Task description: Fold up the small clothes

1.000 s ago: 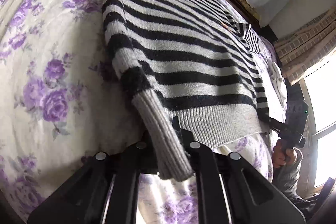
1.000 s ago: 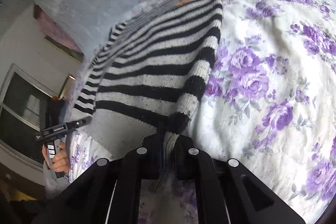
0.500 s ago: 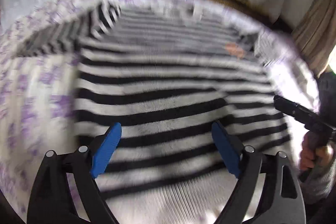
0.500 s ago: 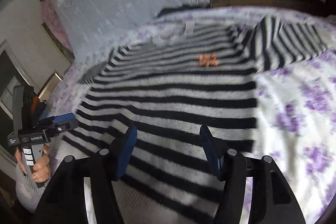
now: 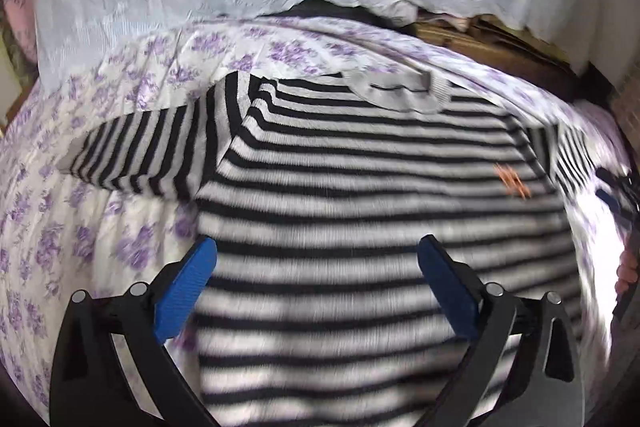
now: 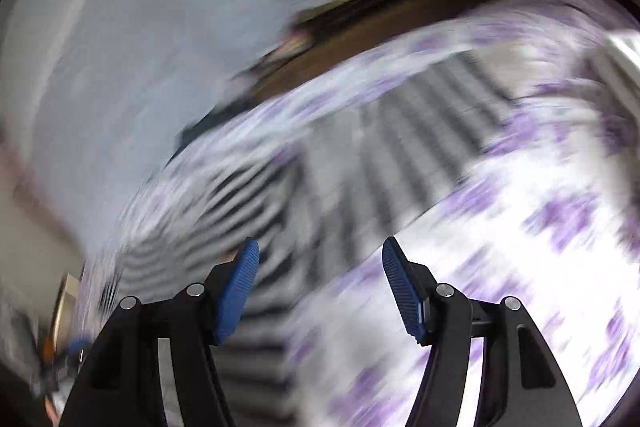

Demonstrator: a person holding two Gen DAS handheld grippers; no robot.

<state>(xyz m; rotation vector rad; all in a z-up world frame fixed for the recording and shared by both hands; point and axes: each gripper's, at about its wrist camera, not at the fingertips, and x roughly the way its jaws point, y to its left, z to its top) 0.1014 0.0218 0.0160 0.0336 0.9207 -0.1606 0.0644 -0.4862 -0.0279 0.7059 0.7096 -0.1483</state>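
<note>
Striped knit sweater (image 5: pixel 360 195) lies flat on the floral bedspread (image 5: pixel 80 247), sleeves out at 9 and 3 o'clock

Left gripper (image 5: pixel 316 283) jaws are opening, holding nothing; right gripper (image 6: pixel 320 283) open, empty. Best to pinch each sleeve near its cuff and fold inward squarely
</note>
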